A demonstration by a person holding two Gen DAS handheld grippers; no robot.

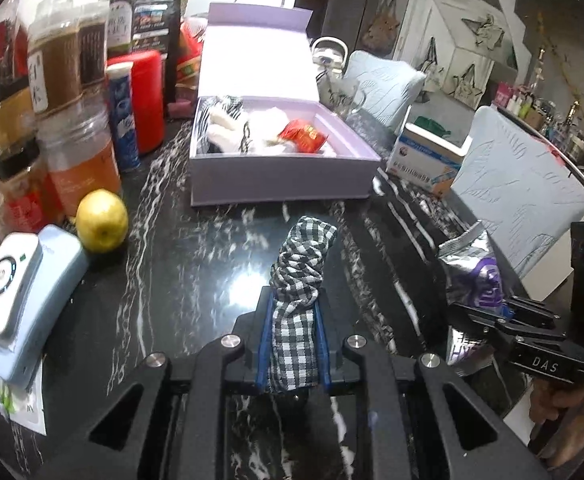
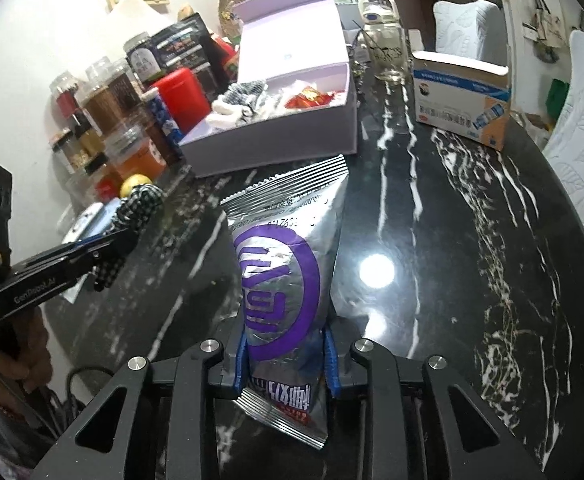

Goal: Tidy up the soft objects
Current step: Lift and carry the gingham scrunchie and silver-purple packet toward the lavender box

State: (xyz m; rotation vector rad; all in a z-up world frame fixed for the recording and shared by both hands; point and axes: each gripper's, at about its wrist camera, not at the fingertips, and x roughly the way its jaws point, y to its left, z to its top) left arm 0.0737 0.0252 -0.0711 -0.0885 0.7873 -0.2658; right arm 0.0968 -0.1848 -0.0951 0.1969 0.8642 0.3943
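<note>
The left tongs (image 1: 292, 320) are clamped on a checked cloth (image 1: 301, 276), a black-and-white bundle that sticks out past the blue pads and twists into a knot at its far end. It is held above the dark marbled desk (image 1: 180, 280), clear of the surface as far as the left view shows. The right tongs (image 2: 288, 344) are closed on a silver bag (image 2: 288, 256) with a purple ring printed on it; the pads pinch its lower half and its crimped top points away toward the box. In the left view this bag shows at the right, near the curved desk edge.

On the left side of the desk lies a pale blue device (image 1: 20, 300), and just beyond it a yellow fruit (image 1: 102, 220). Behind these, along the left edge, stands a crowd of jars (image 1: 72, 92), with a blue tube (image 1: 124, 120) and a red canister (image 1: 146, 96) nearest the box.

Past the middle of the desk sits an open lilac box (image 1: 284, 176), its lid (image 1: 258, 60) standing up behind it. Inside lie white and striped soft things (image 1: 228, 124) and a red packet (image 1: 303, 134). To the right of the box, near the far right edge, stands a white and blue carton (image 2: 463, 96), with a glass jug (image 2: 383, 48) between them farther back. Pale cushioned chairs (image 1: 519, 188) stand beyond the right edge.
</note>
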